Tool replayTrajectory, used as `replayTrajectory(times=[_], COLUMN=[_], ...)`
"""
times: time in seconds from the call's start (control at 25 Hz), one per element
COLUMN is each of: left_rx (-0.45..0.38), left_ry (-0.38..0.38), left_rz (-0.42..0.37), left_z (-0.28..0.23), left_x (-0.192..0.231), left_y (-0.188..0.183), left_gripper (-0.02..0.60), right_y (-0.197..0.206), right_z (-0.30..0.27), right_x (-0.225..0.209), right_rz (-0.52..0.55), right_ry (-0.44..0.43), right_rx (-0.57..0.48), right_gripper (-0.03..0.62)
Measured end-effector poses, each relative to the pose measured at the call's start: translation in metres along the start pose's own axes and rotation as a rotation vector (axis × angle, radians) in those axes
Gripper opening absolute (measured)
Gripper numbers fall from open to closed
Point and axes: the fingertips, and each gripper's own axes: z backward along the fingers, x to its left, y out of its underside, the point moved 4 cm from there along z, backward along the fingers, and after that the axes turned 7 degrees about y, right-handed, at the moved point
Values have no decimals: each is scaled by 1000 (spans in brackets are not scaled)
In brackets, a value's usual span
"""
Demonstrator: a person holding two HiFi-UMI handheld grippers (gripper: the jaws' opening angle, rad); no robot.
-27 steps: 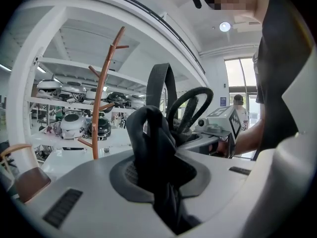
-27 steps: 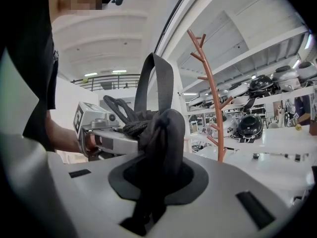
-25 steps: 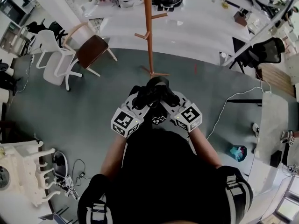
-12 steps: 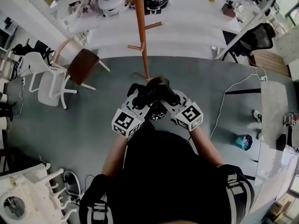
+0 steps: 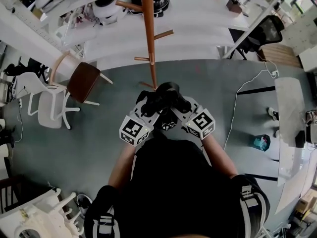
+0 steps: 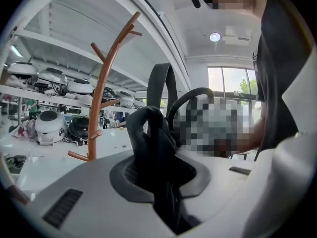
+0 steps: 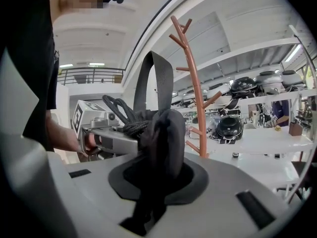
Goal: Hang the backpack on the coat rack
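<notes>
In the head view the black backpack [image 5: 164, 99] hangs bunched between my two grippers, just in front of the foot of the orange-brown coat rack [image 5: 148, 43]. My left gripper [image 5: 149, 104] is shut on a fold of the backpack's black fabric [image 6: 154, 145], and a strap loop [image 6: 162, 86] stands up behind it. My right gripper [image 5: 178, 103] is shut on another bunch of the fabric [image 7: 162, 142] with a strap [image 7: 153, 78] rising above. The rack's pegs show in the left gripper view [image 6: 103, 90] and the right gripper view [image 7: 194, 95], a short way beyond the jaws.
A brown-seated chair [image 5: 82, 81] and a white chair [image 5: 42, 103] stand left of the rack. White shelving with helmets [image 5: 101, 8] runs behind it. A black office chair [image 5: 264, 32], a floor cable [image 5: 238, 108] and a teal object [image 5: 261, 143] lie to the right.
Both grippers and the backpack have come closer to the coat rack; its pole and pegs now loom larger, and the chairs have slid left and down in the view.
</notes>
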Motion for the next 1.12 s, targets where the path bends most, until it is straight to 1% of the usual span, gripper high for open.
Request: replayTrajectory(times=[0.16, 0.4, 0.6, 0.8, 1.12], left_rx=[16, 34, 63, 71, 89], left_ry=[20, 53, 58, 53, 26], left_rz=[0, -33, -43, -34, 10], left_z=[5, 8, 5, 1, -27], left_x=[22, 47, 64, 84, 117], left_y=[4, 6, 14, 16, 29], left_gripper=[80, 80, 80, 80, 80], right_y=[0, 0, 5, 5, 16], right_z=[-23, -46, -62, -79, -105], right_x=[-1, -4, -10, -20, -57], right_rz=[-17, -17, -24, -10, -20], right_ry=[32, 77, 89, 78, 28], right_rx=[-5, -15, 12, 33, 82], right_gripper=[81, 83, 83, 81, 81])
